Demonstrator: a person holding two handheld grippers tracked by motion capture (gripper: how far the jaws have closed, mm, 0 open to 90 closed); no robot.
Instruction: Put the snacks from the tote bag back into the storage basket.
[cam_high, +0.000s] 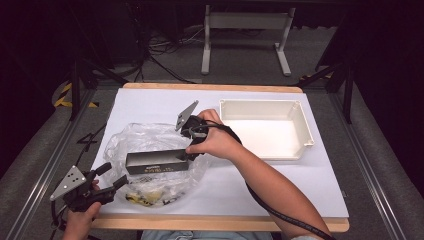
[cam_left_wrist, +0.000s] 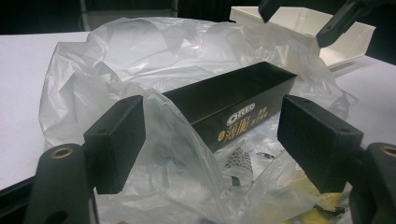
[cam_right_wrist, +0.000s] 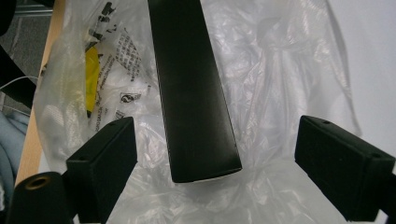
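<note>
A long black box (cam_high: 157, 162) (cam_left_wrist: 233, 100) (cam_right_wrist: 191, 84) with an Oreo logo lies on a crumpled clear plastic bag (cam_high: 145, 137) (cam_left_wrist: 140, 56) (cam_right_wrist: 280, 70). My right gripper (cam_high: 191, 154) (cam_right_wrist: 222, 163) is at the box's right end, open wide, its pads on either side of that end and apart from it. My left gripper (cam_high: 114, 175) (cam_left_wrist: 217, 135) is open at the bag's front left edge and points at the box. A fold of bag film lies between its pads, which do not press on it.
A white tray (cam_high: 262, 103) (cam_left_wrist: 359, 44) stands at the back right on the white paper. Printed yellow and white packets (cam_high: 145, 197) (cam_right_wrist: 93, 70) lie inside the bag near the table's wooden front edge (cam_high: 220, 223). The right gripper (cam_left_wrist: 303, 18) shows far off in the left gripper view.
</note>
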